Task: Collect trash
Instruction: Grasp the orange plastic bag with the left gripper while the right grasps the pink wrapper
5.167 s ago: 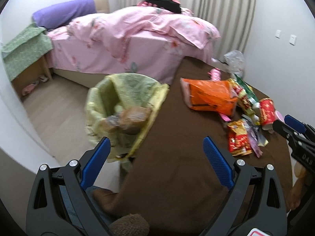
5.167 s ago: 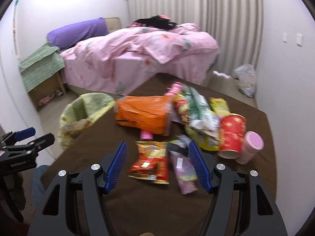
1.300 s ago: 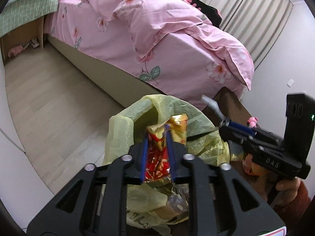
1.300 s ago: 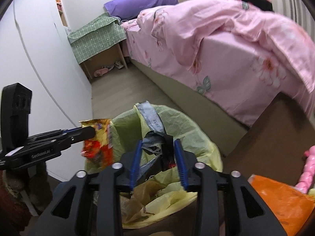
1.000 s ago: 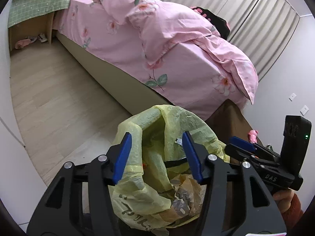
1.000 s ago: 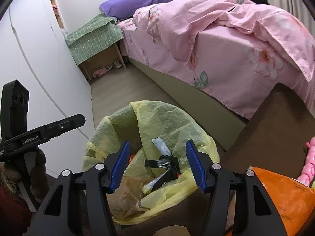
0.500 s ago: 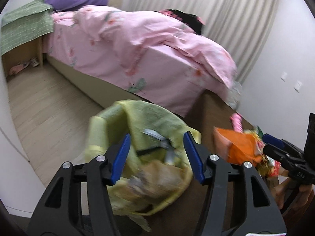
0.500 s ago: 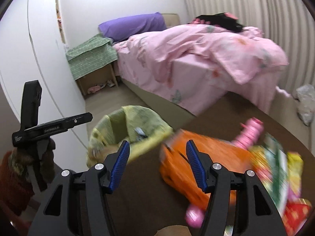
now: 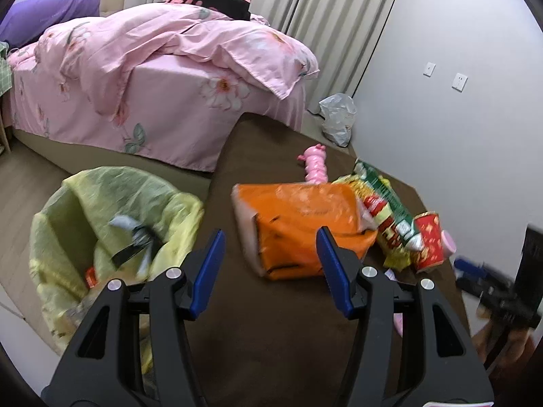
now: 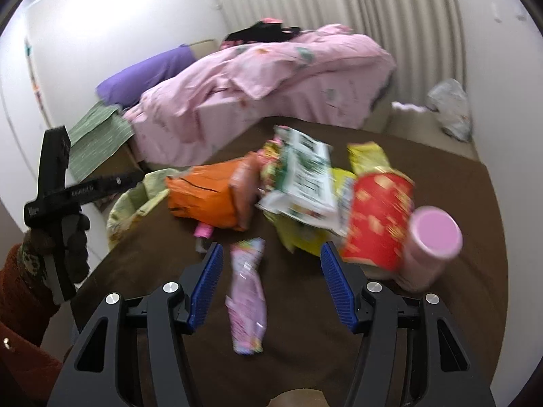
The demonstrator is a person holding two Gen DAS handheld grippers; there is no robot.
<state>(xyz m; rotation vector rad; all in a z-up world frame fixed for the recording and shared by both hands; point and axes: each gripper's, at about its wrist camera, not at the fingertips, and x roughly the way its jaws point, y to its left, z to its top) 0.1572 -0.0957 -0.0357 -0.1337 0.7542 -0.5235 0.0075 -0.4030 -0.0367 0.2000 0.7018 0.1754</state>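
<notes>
A brown table (image 9: 271, 332) carries snack trash: a big orange bag (image 9: 298, 224), a green and white packet (image 10: 302, 176), a red cup (image 10: 376, 217), a pink-lidded tub (image 10: 431, 244) and a pink wrapper (image 10: 247, 291). A bin with a yellow liner (image 9: 101, 203) stands left of the table with wrappers inside. My left gripper (image 9: 271, 271) is open and empty, over the table between the bin and the orange bag. My right gripper (image 10: 271, 285) is open and empty, its fingers either side of the pink wrapper, above it.
A bed with a pink quilt (image 9: 152, 68) stands behind the table. A white plastic bag (image 9: 336, 118) lies on the floor by the curtain. A pink toy (image 9: 315, 166) lies at the table's far side. The wall (image 9: 458, 135) runs along the right.
Both grippers let their wrappers drop into the bin, opened, then swung right from the bin to the table. The right gripper now hovers over the pink wrapper.
</notes>
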